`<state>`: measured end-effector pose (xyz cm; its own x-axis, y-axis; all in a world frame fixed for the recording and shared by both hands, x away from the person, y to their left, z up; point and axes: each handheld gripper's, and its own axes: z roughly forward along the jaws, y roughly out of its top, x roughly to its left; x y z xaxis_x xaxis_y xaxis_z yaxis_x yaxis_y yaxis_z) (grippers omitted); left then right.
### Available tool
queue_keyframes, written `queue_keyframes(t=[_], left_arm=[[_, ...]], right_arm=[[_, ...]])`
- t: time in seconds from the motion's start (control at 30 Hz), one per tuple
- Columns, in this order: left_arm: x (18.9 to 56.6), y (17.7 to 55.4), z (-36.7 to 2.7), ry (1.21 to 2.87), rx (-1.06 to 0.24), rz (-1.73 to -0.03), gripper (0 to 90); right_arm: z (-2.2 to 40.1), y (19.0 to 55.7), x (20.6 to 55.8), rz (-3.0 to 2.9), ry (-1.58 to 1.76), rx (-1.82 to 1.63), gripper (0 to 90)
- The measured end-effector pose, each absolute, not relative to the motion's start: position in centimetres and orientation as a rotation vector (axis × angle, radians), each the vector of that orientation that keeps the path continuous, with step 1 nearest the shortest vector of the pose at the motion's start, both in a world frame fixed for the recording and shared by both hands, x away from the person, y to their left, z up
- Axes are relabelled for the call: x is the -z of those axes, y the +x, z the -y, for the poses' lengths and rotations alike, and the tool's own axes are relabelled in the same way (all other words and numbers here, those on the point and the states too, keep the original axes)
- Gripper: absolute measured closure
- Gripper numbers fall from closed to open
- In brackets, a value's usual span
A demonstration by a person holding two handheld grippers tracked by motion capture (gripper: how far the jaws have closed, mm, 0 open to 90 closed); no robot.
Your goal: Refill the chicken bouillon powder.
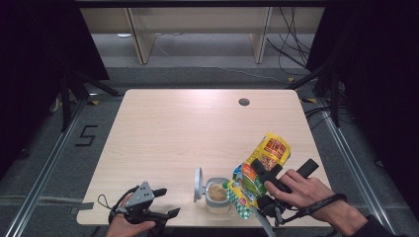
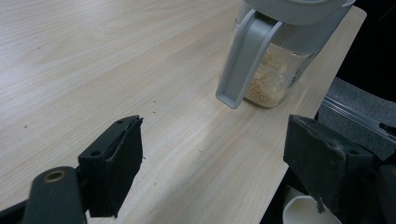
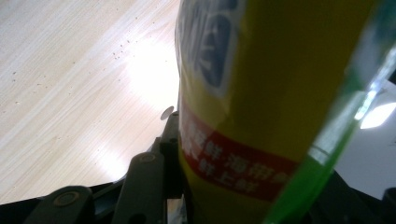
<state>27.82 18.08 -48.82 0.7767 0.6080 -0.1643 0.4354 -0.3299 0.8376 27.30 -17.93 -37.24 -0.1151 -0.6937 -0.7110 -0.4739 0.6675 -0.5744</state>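
The right gripper [image 1: 258,183] clamps a yellow pouch [image 1: 260,168], held tilted with its lower end over the open jar [image 1: 217,193] near the bench's [image 1: 188,128] front edge. The jar holds tan granules, its lid [image 1: 198,183] swung up on its left. The left gripper [image 1: 165,202] rests well to the jar's left, jaws wide and empty

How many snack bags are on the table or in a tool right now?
1: the yellow snack bag is clamped in the right tool, tilted over the open jar near the table's front edge. None seems hidden.
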Motion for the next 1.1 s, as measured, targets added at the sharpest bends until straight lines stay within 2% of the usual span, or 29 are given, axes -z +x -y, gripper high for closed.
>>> queue_keyframes(t=[1.1], left_arm=[[48.87,27.82,-18.04,1.971,-0.220,-0.786,19.1]], right_arm=[[18.02,27.71,37.41,-1.716,-0.984,0.194,62.4]])
